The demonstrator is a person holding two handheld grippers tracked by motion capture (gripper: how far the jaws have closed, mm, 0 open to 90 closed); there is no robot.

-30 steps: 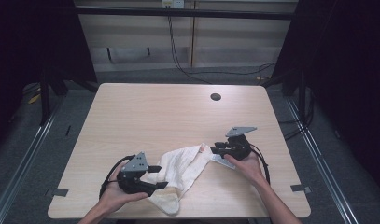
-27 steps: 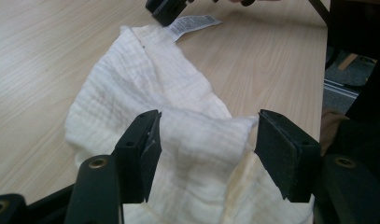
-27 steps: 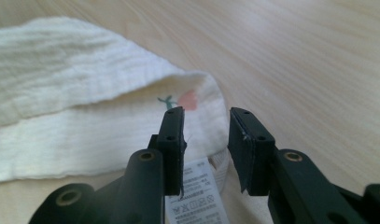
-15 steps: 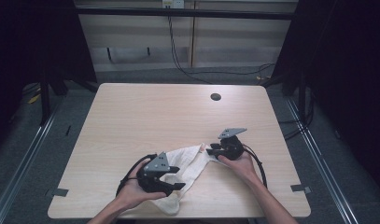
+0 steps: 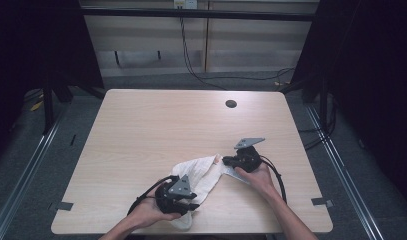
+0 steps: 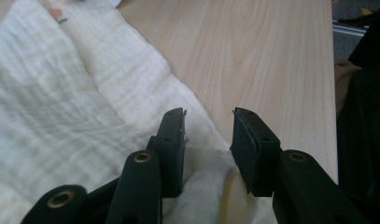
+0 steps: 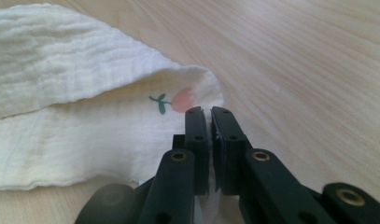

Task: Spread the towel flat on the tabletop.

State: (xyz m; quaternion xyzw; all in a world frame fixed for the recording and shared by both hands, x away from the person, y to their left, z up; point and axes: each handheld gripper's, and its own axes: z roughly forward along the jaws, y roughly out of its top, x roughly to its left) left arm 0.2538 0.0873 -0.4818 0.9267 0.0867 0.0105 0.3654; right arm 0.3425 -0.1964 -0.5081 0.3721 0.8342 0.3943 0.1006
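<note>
Cream cloth (image 5: 201, 172) lies crumpled on the surface (image 5: 156, 125), near edge, between my 2 claws. Right claw (image 7: 210, 122) pinched tight on the cloth corner beside a pink print. Left claw (image 6: 208, 135) gapes over the cloth's edge, gripping nothing.

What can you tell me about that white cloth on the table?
The cloth is cream-white, crinkled gauze-like fabric, folded over itself in rumpled layers on the wooden table near its front edge. One corner bears a small pink print with a green stem. The right gripper pinches that corner; the left gripper stands open over the opposite end.
</note>
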